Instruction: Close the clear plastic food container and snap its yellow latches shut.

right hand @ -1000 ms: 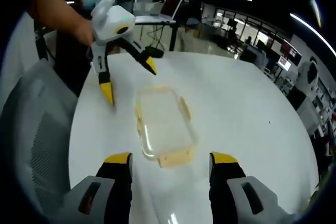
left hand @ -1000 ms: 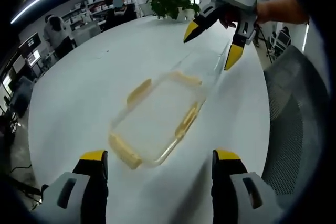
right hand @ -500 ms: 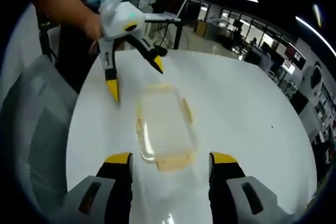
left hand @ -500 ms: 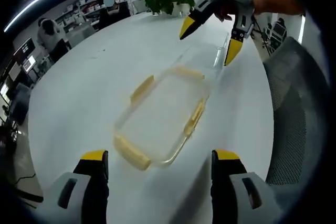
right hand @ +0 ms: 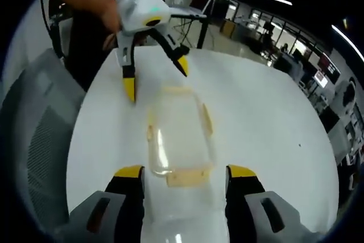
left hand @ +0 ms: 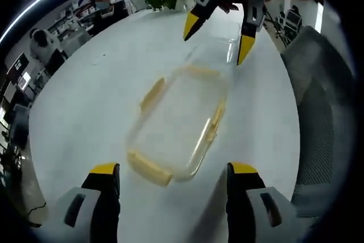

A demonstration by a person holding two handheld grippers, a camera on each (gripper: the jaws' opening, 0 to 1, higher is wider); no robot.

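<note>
With the clear food container lying flat on the white table between the two grippers, the work in hand looks like the approach to closing it, and the care lies in lining up before pressing. Seen in the left gripper view, the left gripper has its jaws spread wide with nothing between them, just short of the container's near end, where a yellow latch lies splayed outward. At the far end the right gripper hangs over the container with jaws likewise apart and holding nothing; whether its tips touch the plastic I cannot tell. From the right gripper view the same picture reverses: the right gripper sits open near one short end, the left gripper hovers beyond the other, and a side latch lies loose along a long edge. Whether the lid is already seated on the base cannot be read through the clear plastic, so that is worth checking first. To do it well, I judge one gripper should steady the container so it does not skate on the smooth table, while the other presses a single latch down squarely. Working opposite latches in turn should keep the lid from lifting at one corner.
</note>
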